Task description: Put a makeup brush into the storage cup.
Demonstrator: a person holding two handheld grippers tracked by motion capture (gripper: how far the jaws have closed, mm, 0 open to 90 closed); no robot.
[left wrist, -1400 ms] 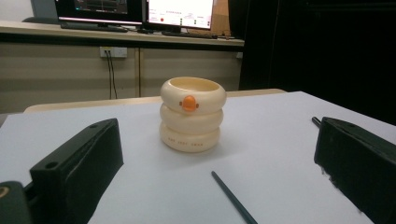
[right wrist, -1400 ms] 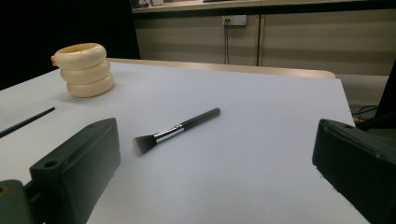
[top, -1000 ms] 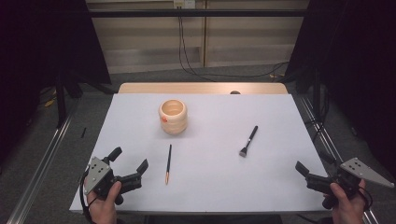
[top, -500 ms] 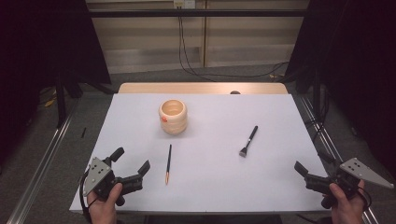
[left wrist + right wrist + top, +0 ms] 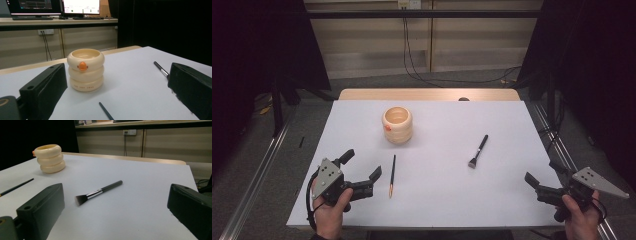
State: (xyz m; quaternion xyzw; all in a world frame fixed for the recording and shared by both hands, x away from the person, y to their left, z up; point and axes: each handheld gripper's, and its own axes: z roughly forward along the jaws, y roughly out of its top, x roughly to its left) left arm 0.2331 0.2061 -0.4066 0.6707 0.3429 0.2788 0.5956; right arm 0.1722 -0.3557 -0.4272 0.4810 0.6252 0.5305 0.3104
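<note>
A cream ringed cup (image 5: 397, 125) with an orange spot stands upright on the white table (image 5: 437, 125), left of centre. A thin dark pencil (image 5: 392, 175) lies in front of it. A black makeup brush (image 5: 478, 151) lies to the right, bristles toward me. My left gripper (image 5: 361, 165) is open and empty near the front left edge, just left of the pencil. It faces the cup (image 5: 85, 70) and the pencil's end (image 5: 106, 111). My right gripper (image 5: 543, 173) is open and empty at the front right corner. It faces the brush (image 5: 98, 192).
A wooden strip (image 5: 429, 94) borders the table's far edge. Cables (image 5: 412, 55) hang down the wall behind it, and metal rails (image 5: 257, 175) run along the floor on both sides. A desk with monitors (image 5: 80, 6) stands far off.
My left gripper has edged slightly forward toward the pencil. The right gripper has hardly moved, and nothing on the table has shifted.
</note>
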